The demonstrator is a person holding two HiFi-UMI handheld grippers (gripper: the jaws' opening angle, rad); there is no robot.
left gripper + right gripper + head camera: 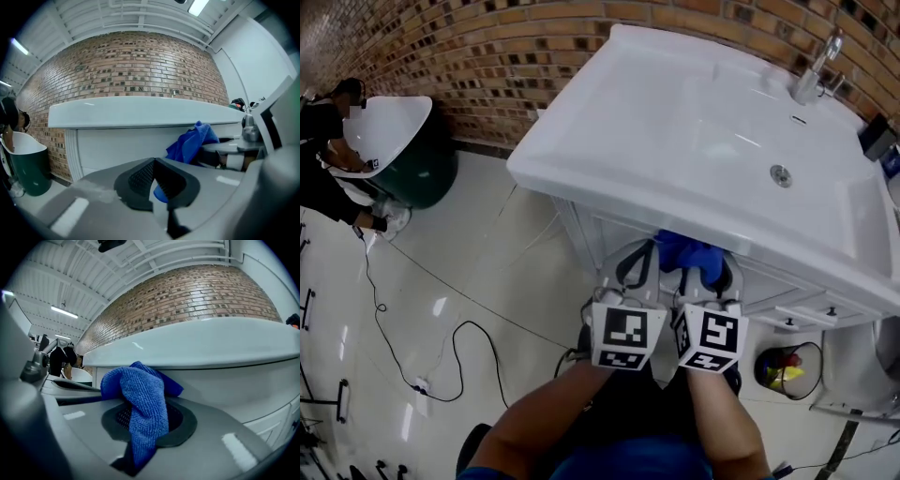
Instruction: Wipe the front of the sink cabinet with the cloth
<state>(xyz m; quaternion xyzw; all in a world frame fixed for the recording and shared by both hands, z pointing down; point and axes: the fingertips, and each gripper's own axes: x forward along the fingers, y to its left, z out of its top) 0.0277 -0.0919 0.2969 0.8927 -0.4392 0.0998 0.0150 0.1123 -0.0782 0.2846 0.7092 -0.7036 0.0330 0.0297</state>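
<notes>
The white sink cabinet [600, 230] stands under a wide white basin [694, 131], and its front panel [122, 145] fills the middle of both gripper views. A blue cloth [686, 251] is bunched against the cabinet front [234, 385] just below the basin rim. My right gripper [712, 270] is shut on the cloth [143, 399], which drapes over its pads [183, 420]. My left gripper [637, 261] sits close beside it on the left, its jaws [153, 161] shut tip to tip with nothing gripped. The cloth [192, 143] shows just to its right.
A brick wall [487, 66] runs behind. A dark green tub with a white bowl [403, 150] and a person [328, 159] are at the far left. A black cable [441, 347] snakes over the tiled floor. A small bin [787, 367] stands low right, and a faucet [816, 75] sits on the basin.
</notes>
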